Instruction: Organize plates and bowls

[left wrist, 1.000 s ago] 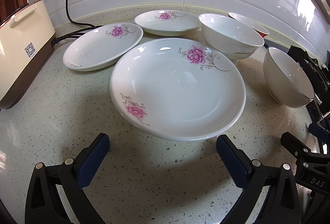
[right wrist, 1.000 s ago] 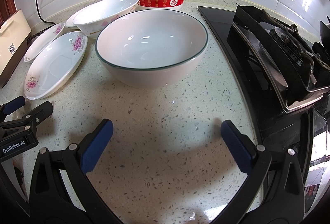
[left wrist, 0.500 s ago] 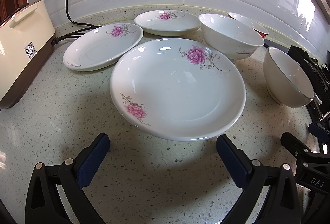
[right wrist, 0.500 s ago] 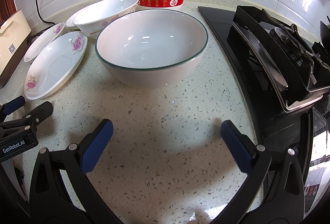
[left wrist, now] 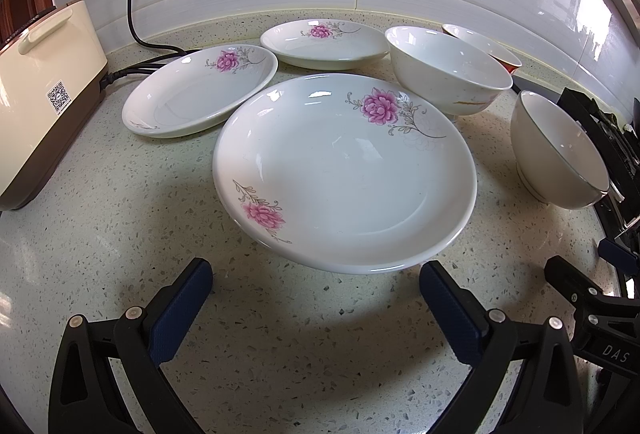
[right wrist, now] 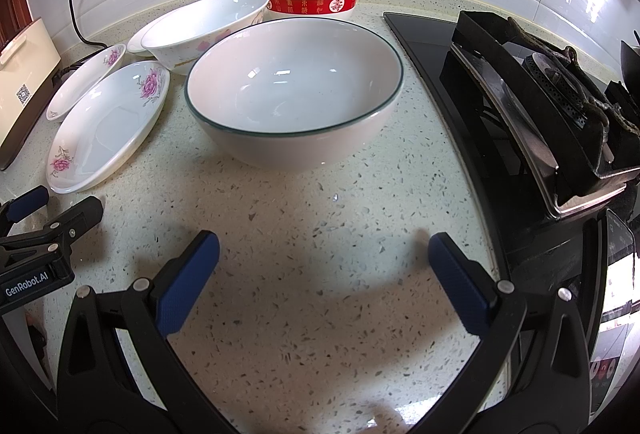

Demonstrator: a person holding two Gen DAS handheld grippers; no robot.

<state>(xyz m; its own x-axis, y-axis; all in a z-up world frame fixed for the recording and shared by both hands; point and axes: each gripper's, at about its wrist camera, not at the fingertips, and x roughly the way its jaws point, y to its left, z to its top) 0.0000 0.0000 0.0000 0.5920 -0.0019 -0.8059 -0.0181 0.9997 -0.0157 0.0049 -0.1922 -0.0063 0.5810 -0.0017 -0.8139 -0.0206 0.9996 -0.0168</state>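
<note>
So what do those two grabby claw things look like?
Each tool is a black plastic frame with triangle-shaped cutouts and small silver screws. The left tool and right tool both have two fingers tipped with dark blue textured pads. White lettering on the sides reads "GenRobot.AI" and "DAS".

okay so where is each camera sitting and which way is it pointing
Left wrist: on the left tongs, open, facing the big flowered plate; right tongs at the edge.
Right wrist: on the right tongs, open, facing the green-rimmed bowl beside the stove.
Shared: that plate, that bowl.
</note>
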